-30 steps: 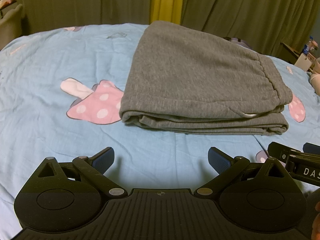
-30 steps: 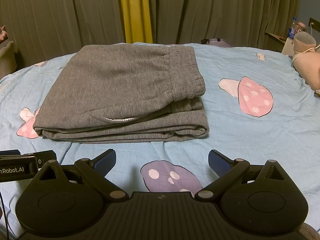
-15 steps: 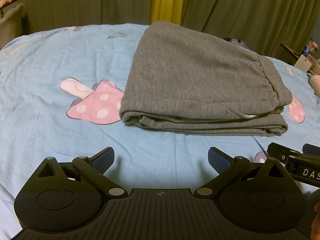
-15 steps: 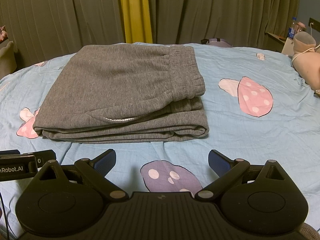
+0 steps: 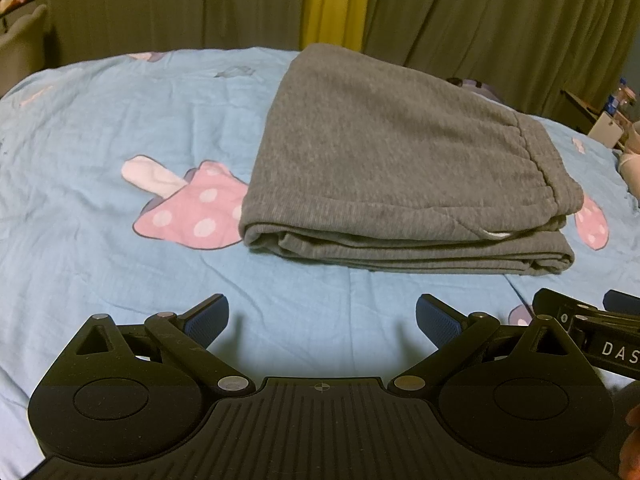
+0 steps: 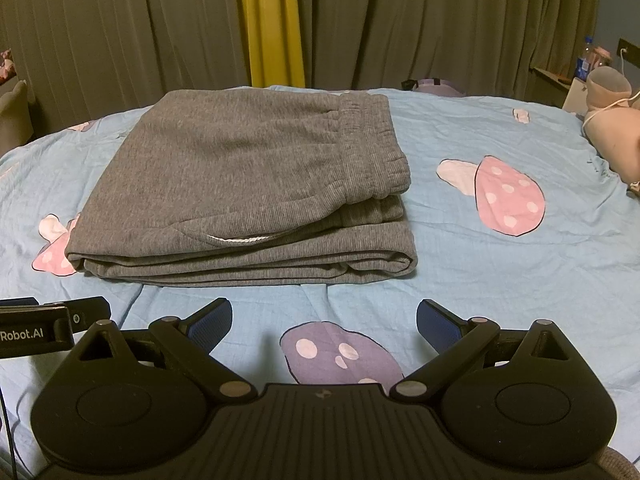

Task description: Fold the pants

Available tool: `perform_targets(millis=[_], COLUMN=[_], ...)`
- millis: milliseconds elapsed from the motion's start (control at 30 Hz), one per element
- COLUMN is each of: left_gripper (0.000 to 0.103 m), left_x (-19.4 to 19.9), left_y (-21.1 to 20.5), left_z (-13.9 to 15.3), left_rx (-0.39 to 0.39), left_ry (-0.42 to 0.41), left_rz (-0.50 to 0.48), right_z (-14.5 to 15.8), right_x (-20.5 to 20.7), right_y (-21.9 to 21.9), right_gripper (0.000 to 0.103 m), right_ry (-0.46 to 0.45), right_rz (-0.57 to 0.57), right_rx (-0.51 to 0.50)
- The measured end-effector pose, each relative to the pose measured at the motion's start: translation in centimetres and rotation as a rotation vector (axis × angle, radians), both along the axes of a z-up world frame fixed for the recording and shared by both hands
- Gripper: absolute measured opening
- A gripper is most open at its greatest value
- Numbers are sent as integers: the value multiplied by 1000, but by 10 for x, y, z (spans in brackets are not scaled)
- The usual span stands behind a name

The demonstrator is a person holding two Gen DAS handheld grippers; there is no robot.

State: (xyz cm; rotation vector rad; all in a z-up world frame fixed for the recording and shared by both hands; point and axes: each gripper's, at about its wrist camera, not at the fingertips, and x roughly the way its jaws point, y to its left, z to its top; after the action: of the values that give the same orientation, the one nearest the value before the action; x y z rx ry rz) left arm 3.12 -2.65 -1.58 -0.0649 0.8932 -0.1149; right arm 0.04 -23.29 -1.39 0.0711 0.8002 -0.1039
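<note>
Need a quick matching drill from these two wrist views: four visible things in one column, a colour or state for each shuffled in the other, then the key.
Things:
1. pants
2. left gripper
3. curtain strip
4. bedsheet

States or colours:
A. yellow
B. light blue with mushroom prints
C. open, holding nothing
D. grey, folded in a stack

Pairs: 1-D, 2-C, 3-A, 4-B

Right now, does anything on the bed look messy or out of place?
Barely. The gray pants lie neatly folded on the blue sheet; only a white drawstring peeks from between the layers at the front edge.
</note>
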Motion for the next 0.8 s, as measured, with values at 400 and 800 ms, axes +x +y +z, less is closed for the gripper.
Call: perform_targets(millis=[400,800], left_gripper=[102,102], left_x=[0,-1], left_y=[0,-1], left_z=[0,2], left_rx=[0,-3], left_ry=[0,-3], left_rz=[0,-5], right_z=[0,0], right_x=[0,0], right_y=[0,1], right_gripper=[99,99], right_ry=[1,1], right_rz=[0,0], right_rx=[-2,-8])
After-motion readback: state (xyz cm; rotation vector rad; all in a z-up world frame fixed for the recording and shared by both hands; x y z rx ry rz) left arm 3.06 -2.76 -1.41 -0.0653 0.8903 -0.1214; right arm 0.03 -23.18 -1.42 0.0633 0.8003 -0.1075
